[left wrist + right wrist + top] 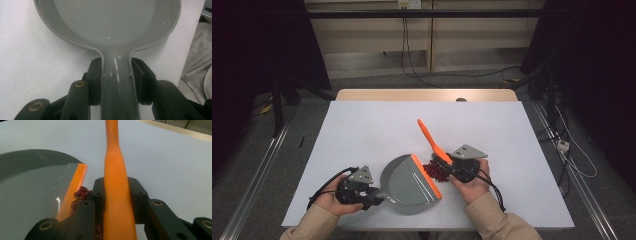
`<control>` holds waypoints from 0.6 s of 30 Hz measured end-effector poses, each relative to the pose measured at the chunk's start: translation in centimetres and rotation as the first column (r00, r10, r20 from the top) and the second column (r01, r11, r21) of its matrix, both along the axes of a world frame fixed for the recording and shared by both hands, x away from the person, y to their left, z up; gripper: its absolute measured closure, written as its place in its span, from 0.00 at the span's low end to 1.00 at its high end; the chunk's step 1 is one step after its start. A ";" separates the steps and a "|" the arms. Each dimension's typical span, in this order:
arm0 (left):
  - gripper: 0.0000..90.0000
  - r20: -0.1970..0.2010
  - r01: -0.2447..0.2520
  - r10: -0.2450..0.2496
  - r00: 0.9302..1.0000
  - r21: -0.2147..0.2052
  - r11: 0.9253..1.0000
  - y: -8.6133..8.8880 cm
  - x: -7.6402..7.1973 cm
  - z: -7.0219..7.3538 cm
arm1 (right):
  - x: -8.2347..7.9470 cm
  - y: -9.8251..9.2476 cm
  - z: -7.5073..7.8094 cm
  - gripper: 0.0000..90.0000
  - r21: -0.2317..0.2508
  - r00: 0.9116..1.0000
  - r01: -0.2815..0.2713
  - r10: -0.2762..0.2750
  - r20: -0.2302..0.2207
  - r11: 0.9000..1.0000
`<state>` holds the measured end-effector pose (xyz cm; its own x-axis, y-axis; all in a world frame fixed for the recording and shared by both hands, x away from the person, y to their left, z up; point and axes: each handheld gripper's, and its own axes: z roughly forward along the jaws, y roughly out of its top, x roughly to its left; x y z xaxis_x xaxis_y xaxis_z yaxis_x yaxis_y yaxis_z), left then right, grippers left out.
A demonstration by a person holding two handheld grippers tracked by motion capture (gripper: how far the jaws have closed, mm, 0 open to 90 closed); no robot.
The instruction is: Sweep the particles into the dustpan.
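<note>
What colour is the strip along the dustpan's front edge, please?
Orange; the lip of the grey dustpan shows best in the high view.

White table, centre of frame. Grey dustpan with orange lip at lower centre; red beans piled just right of lip.

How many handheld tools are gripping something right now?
2. The left tool, near the table's front edge, is clamped on the grey dustpan's handle. The right tool, to the dustpan's right, is clamped on the orange brush beside the red beans.
</note>
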<state>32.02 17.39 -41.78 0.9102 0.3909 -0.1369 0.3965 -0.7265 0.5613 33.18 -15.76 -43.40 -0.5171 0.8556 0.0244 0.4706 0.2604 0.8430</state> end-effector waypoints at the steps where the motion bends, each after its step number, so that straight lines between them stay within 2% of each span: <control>1: 0.70 0.010 -0.004 0.004 1.000 0.016 1.000 -0.1 0.0 0.1 | -0.1 0.2 0.0 0.79 -0.001 1.000 0.001 -0.001 0.000 1.000; 6: 0.70 -0.009 0.000 0.000 1.000 0.006 1.000 -0.7 0.1 0.1 | -0.4 1.0 0.0 0.79 -0.004 1.000 0.015 -0.015 0.005 1.000; 8: 0.70 -0.005 0.017 -0.017 1.000 0.025 1.000 -0.9 0.3 0.2 | -0.6 1.2 0.0 0.79 0.006 1.000 0.023 -0.023 0.005 1.000; 9: 0.70 -0.016 -0.007 0.007 1.000 0.004 1.000 -1.1 0.2 0.1 | -0.6 1.3 -0.1 0.79 0.016 1.000 0.026 -0.026 0.002 1.000; 12: 0.70 -0.017 0.005 -0.004 1.000 0.020 1.000 -1.3 0.3 0.1 | -0.8 1.8 -0.1 0.79 0.008 0.999 0.030 -0.030 0.011 1.000; 13: 0.70 -0.023 -0.014 0.014 1.000 -0.001 1.000 -1.5 0.2 0.0 | -0.9 1.9 -0.1 0.79 0.013 0.999 0.030 -0.030 0.013 0.999; 14: 0.70 -0.021 -0.008 0.008 1.000 0.011 1.000 -1.5 0.2 0.1 | -0.9 2.0 -0.2 0.79 0.014 0.999 0.036 -0.037 0.015 0.999; 16: 0.70 -0.028 -0.036 0.036 0.999 -0.012 0.999 -1.8 0.1 0.0 | -1.0 2.3 -0.2 0.79 0.018 0.999 0.039 -0.040 0.018 0.999; 17: 0.70 -0.026 -0.010 0.011 1.000 0.012 1.000 -1.7 0.2 0.0 | -1.1 2.4 -0.2 0.79 0.017 0.999 0.042 -0.043 0.020 0.999; 18: 0.70 -0.032 -0.028 0.027 0.999 -0.004 1.000 -1.9 0.2 -0.1 | -1.1 2.5 -0.2 0.79 0.019 0.999 0.041 -0.041 0.018 0.999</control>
<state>32.19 15.50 -41.83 0.8941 0.4150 -0.1682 0.4343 -0.7123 0.5513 32.05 -13.23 -43.64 -0.4819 0.8757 0.0312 0.4653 0.2256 0.8559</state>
